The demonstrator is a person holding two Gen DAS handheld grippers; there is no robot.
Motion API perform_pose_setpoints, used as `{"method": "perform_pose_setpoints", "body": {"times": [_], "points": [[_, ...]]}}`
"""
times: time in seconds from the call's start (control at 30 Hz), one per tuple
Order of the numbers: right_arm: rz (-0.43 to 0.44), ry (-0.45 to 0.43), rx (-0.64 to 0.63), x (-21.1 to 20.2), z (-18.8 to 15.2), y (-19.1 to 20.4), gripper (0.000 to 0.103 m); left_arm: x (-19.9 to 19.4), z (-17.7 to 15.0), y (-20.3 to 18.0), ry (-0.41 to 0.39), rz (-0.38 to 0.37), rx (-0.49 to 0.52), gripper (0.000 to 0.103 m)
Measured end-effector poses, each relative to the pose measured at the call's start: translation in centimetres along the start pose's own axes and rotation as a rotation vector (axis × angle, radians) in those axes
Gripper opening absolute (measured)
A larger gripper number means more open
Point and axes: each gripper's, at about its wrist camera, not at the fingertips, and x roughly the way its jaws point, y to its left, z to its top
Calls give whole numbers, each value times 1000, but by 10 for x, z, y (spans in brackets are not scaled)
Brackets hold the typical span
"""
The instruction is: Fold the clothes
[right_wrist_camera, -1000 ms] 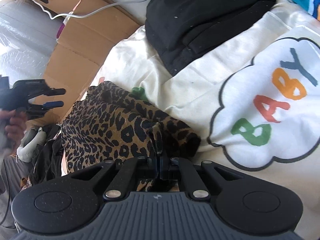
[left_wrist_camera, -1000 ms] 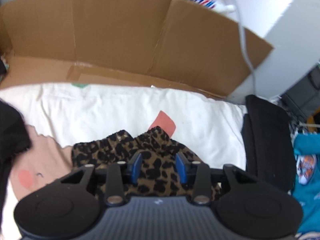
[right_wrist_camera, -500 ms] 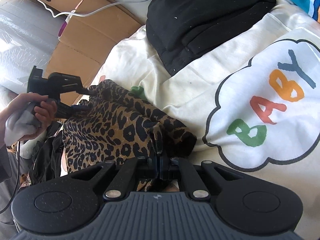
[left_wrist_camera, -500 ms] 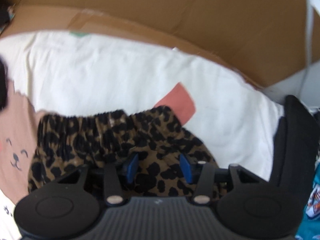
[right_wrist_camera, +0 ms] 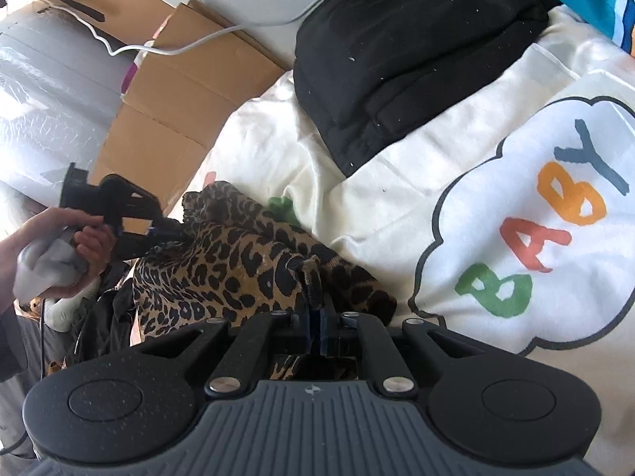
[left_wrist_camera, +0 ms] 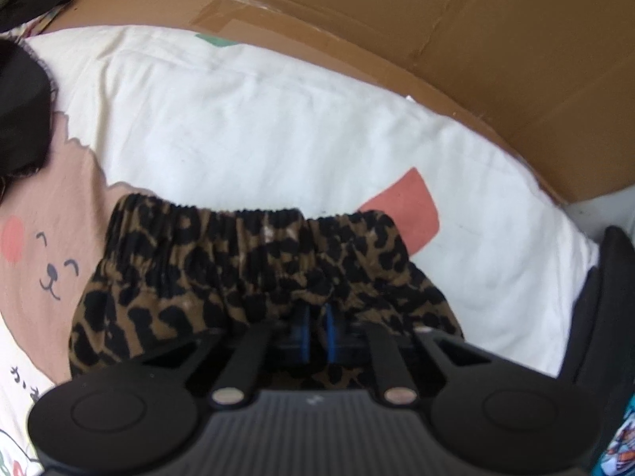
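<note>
A leopard-print garment (left_wrist_camera: 246, 261) with an elastic waistband lies bunched on a white printed bedsheet (left_wrist_camera: 258, 127). My left gripper (left_wrist_camera: 316, 317) is shut on a fold of its near edge, blue pads pressed together over the cloth. In the right wrist view the same leopard-print garment (right_wrist_camera: 238, 261) spreads to the left. My right gripper (right_wrist_camera: 314, 309) is shut on a pinched ridge of it. The left gripper (right_wrist_camera: 158, 228), held by a hand (right_wrist_camera: 51, 250), clamps the garment's far corner.
A folded black garment (right_wrist_camera: 412, 55) lies at the far side of the sheet (right_wrist_camera: 397, 198), beside a "BABY" cloud print (right_wrist_camera: 543, 234). Flattened cardboard (left_wrist_camera: 436, 31) stands behind the bed. A white cable (right_wrist_camera: 190, 43) runs over it. Dark clothes (right_wrist_camera: 99, 317) lie at the left.
The left gripper moved down onto the leopard garment and its jaws went from open to shut on the cloth. The right gripper kept its hold and barely moved.
</note>
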Motion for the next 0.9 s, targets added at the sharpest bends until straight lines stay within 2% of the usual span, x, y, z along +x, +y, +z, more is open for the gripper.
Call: {"method": "perform_pose_setpoints", "body": {"times": [0.1,0.27,0.4,0.57,0.9], "points": [[1,5,15,-1,-1,-1,1,-22,-6,10,-48,-43,-8,2],[6,-7,12,-10,1,2,1,-65,-17,6,-166,-125,88,2],[-13,-11,25,-12,1,-1,1,-79,-19,-7,-166,-158,135,2],[-54,9,38,-10,1,-9,1,-54,-13,-21,-141,-175,139,2],[-73,36,89,-5,-4,-26,1,1,-7,-35,-96,-214,113,1]]}}
